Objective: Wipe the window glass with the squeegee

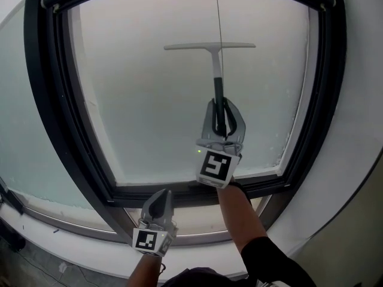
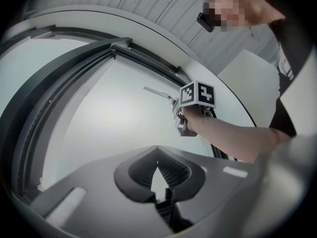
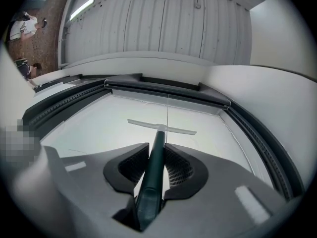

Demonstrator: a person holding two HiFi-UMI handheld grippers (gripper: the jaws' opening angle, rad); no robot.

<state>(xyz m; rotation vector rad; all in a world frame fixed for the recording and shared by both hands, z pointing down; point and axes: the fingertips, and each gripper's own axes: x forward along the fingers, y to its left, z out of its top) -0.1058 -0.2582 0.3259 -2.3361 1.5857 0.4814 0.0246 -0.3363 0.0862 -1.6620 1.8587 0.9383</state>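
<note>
Currently right hand-held gripper (image 1: 223, 109) clamping squeegee (image 1: 216, 70), blade (image 1: 209, 46) high on window glass (image 1: 137, 100); left hand-held gripper (image 1: 163, 195) closed, empty; glass below likely remaining.

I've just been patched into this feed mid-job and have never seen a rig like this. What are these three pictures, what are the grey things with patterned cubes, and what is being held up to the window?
No robot here: a person holds a hand tool with tongs in each hand. The head view is from a camera on the person's head, looking at a window. The other two views come from cameras riding on each tool, looking along its tongs. The right gripper has its tongs shut on the dark handle of the squeegee, whose pale blade sits across the upper window glass. The left gripper hangs low by the dark frame, tongs shut, holding nothing. The marker cubes are part of the tools.
</note>
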